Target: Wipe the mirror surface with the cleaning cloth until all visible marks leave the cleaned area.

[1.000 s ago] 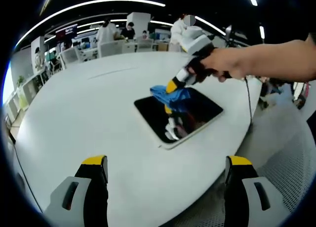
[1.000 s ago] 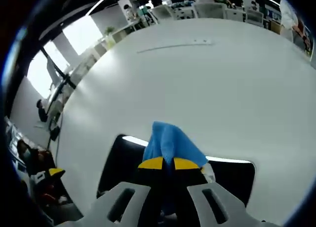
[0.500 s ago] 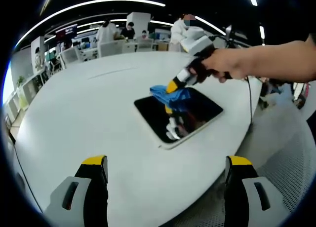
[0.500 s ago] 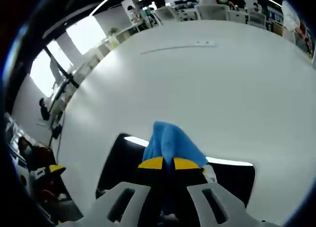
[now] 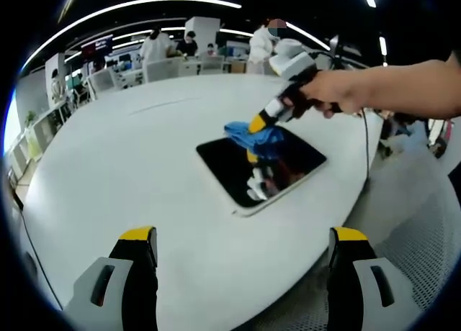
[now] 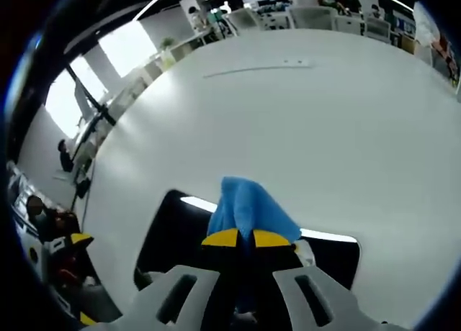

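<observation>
A dark rectangular mirror [image 5: 248, 171] with a pale frame lies flat on the white table [image 5: 122, 165]. In the left gripper view the right gripper [image 5: 256, 124], held by a hand, presses a blue cleaning cloth [image 5: 258, 137] onto the mirror's far edge. In the right gripper view the right gripper [image 6: 245, 238] is shut on the blue cloth [image 6: 246, 205], which rests on the mirror [image 6: 169, 234]. The left gripper [image 5: 241, 237] hangs open over the near table edge, well short of the mirror, holding nothing.
The white table [image 6: 302, 122] stretches wide beyond the mirror. A cable [image 5: 366, 140] hangs off the table's right side. Chairs, desks and several people [image 5: 155, 47] stand at the far end of the room. Perforated floor [image 5: 418, 237] lies to the right.
The right gripper with the cloth has shifted slightly to the right along the mirror's far edge. The left gripper has stayed in place.
</observation>
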A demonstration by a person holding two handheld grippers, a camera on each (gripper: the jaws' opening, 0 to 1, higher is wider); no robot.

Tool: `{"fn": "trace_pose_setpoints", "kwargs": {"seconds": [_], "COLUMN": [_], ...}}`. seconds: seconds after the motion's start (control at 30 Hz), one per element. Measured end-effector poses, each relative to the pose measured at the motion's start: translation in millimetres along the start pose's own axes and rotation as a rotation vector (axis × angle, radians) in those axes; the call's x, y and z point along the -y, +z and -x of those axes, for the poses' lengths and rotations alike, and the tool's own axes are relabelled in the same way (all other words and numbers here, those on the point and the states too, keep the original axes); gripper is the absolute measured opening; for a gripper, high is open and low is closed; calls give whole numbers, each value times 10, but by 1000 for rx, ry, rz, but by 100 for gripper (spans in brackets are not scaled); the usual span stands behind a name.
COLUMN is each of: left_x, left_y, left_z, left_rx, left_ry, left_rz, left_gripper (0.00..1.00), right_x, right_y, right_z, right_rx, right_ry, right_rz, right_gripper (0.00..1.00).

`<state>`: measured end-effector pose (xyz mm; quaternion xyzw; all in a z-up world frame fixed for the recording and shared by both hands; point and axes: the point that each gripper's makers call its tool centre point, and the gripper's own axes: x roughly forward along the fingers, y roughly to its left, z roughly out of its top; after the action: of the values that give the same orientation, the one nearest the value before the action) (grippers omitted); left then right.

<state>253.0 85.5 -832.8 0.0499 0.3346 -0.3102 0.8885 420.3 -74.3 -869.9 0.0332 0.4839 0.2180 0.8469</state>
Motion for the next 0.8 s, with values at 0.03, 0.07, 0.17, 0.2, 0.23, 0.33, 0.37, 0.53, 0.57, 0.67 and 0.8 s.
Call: {"fn": "trace_pose_setpoints", "kwargs": {"seconds": [0.03, 0.07, 0.17, 0.2, 0.23, 0.33, 0.37, 0.53, 0.57, 0.67, 0.8], "left_x": [0, -4, -4, 1, 2, -2, -2, -2, -3, 1, 6], "left_y": [-2, -7, -7, -5, -4, -8, -8, -9, -9, -8, -9], "left_z": [-1, -3, -2, 1, 3, -1, 0, -1, -1, -1, -2], "left_rx": [-1, -2, -3, -4, -4, -5, -5, -6, -5, -5, -7], "left_ry": [0, 0, 0, 0, -1, -1, -1, 0, 0, -1, -3], "left_rz": [0, 0, -1, -1, -1, -1, 0, -4, -3, -4, -4], "left_gripper": [99, 99, 99, 99, 99, 99, 99, 99, 99, 99, 99], "right_x": [15, 26, 60, 65, 61, 81, 86, 133, 158, 207, 262], "right_y": [-6, -11, -24, -26, -32, -39, -37, -41, -44, -53, -62], "right_z": [12, 20, 49, 55, 74, 95, 104, 122, 130, 151, 176], "right_rx": [0, 0, 2, 2, 2, 3, 3, -1, -2, -4, -5], "right_ry": [-2, -3, -6, -6, -7, -9, -11, -17, -19, -25, -35], "right_rz": [0, 1, 1, 1, 1, 0, 1, 2, 3, 2, -5], "right_gripper": [0, 0, 0, 0, 0, 0, 0, 0, 0, 0, 0]}}
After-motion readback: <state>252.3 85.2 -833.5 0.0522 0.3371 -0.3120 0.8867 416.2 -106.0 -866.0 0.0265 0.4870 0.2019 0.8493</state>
